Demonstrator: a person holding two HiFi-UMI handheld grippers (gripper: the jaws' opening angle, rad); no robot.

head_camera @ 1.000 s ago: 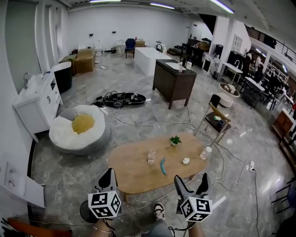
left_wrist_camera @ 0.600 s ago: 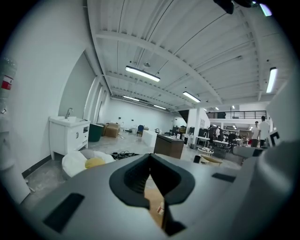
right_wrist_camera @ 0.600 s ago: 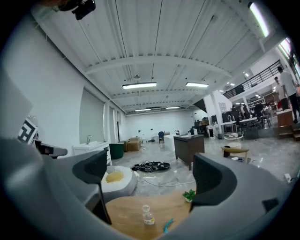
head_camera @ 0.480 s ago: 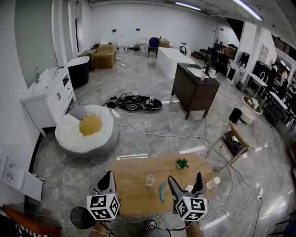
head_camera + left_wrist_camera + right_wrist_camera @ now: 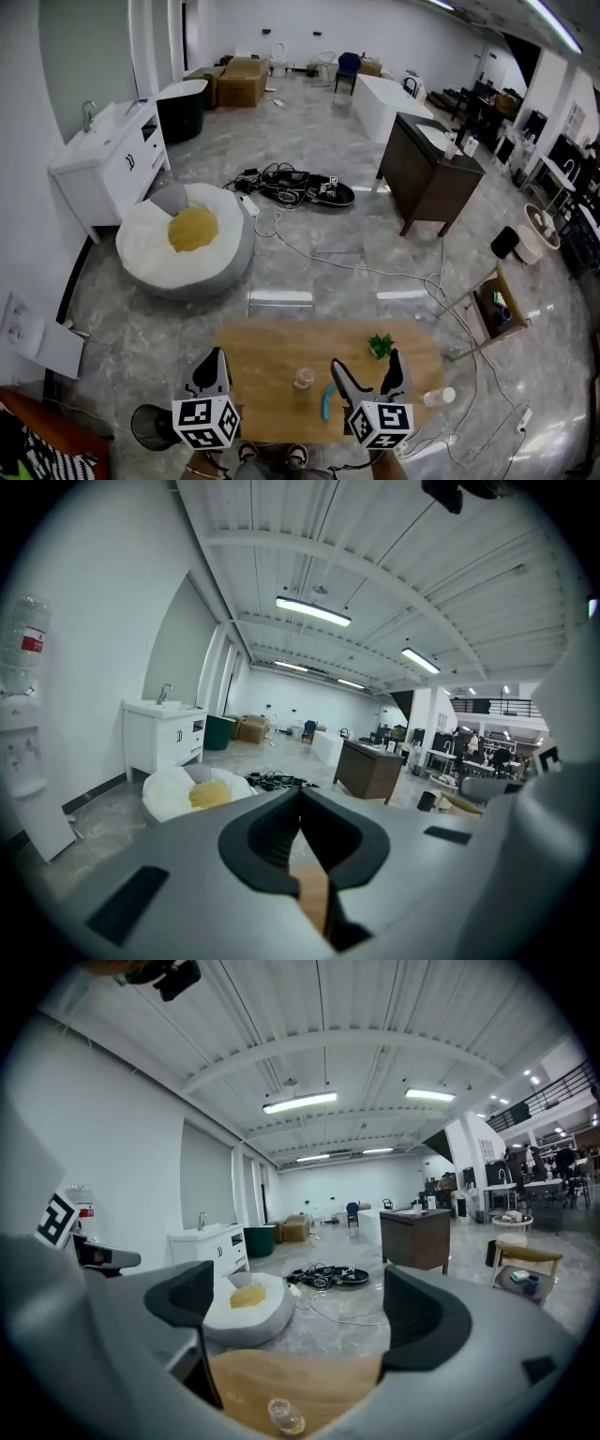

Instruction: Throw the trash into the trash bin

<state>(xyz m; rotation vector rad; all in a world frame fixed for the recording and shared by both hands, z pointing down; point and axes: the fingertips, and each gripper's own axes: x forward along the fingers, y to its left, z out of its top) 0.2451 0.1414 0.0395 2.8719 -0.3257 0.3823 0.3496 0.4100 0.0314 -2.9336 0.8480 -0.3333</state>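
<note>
Left gripper [image 5: 214, 364]: jaws together, empty, idle over the table [image 5: 272, 347]'s near edge. Right gripper [image 5: 366, 372]: jaws wide apart, empty, facing the clear bottle [image 5: 304, 378] mid-table, probably readying a grab. Trash bin [image 5: 153, 427] on floor, near left.

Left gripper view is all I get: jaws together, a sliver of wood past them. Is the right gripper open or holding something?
Observer: The right gripper is open and empty, its jaws wide apart above the table.
Operator: What trash is on the table?
Observer: The head view shows a clear cup near the middle, a blue item beside it and a plastic bottle lying at the right end.
Operator: Where is the bin?
Observer: A black trash bin stands on the floor off the table's left end, close to the left gripper.
</note>
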